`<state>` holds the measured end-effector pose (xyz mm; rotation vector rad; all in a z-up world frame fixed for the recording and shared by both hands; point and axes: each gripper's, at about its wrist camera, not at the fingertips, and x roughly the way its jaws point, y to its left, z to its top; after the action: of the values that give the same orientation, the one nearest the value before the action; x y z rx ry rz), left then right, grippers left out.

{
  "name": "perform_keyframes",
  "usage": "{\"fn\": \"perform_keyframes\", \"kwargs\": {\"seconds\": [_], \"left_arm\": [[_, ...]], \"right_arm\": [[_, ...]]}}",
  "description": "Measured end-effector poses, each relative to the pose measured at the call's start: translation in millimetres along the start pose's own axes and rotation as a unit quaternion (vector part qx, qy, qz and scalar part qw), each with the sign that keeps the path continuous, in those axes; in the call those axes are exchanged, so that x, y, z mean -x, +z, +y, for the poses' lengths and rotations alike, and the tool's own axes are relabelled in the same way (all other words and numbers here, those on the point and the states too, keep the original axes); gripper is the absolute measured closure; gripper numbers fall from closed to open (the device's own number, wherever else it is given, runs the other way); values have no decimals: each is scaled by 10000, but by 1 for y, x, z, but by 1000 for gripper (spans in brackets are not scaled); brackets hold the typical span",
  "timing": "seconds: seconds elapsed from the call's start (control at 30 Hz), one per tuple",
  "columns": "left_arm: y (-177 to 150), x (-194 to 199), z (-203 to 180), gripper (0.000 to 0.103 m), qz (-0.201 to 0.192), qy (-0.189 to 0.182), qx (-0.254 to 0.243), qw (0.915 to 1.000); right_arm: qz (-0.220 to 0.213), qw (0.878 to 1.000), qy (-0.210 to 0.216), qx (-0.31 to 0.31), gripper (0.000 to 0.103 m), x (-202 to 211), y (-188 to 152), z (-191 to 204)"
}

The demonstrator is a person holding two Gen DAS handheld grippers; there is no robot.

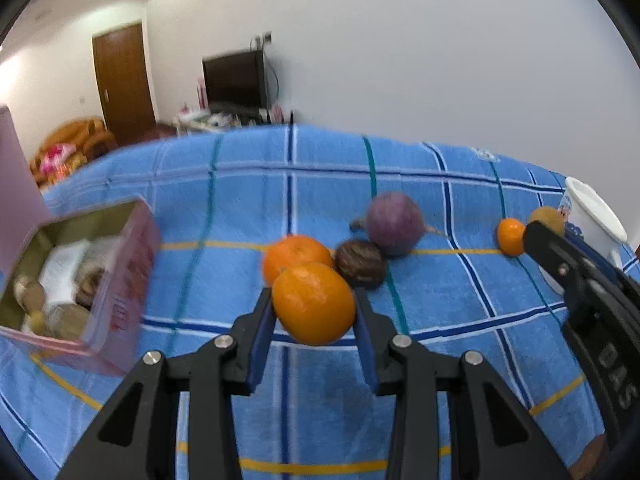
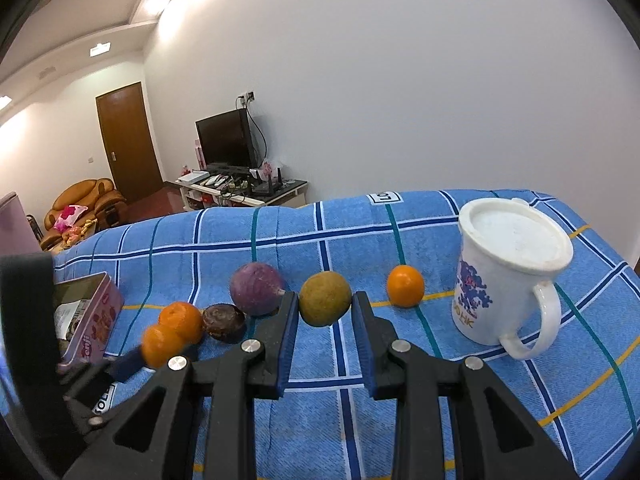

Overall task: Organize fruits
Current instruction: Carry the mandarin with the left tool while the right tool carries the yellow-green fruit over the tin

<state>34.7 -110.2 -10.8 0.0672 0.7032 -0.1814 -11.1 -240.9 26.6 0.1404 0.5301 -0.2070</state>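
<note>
Two oranges at centre-left: nearer orange clamped between blue pads of left gripper, lifted clear of cloth; second orange just behind it on blue checked cloth, partly hidden by the held one. Yellow-green fruit pinched between jaws of right gripper; underside hidden, so contact with cloth not determinable. Dark brown wrinkled fruit beside second orange, touching or nearly touching purple fruit behind it; kind of each unclear. Small orange further right, alone on cloth, between yellow-green fruit and white lidded mug. Mug cut off at frame edge in left wrist view. Pink tin at far left, open, holding brownish round items, blurred, contents not identifiable; lower corner cut off by frame. Left wrist view motion-blurred overall. Bench beneath fully covered by cloth. Background: television, wooden door, orange armchair.
</note>
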Motion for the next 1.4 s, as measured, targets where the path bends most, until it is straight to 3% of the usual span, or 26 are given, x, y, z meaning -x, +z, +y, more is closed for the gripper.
{"fn": "perform_keyframes", "kwargs": {"seconds": [0.4,1.4], "left_arm": [[-1,21,36,64,-517,406,-189,9977],[-16,35,81,64,-626,496,-143,9967]], "right_arm": [[-207,9994,29,274,74,5,-8,16],[-364,9981,15,503,74,20,-23,43]]}}
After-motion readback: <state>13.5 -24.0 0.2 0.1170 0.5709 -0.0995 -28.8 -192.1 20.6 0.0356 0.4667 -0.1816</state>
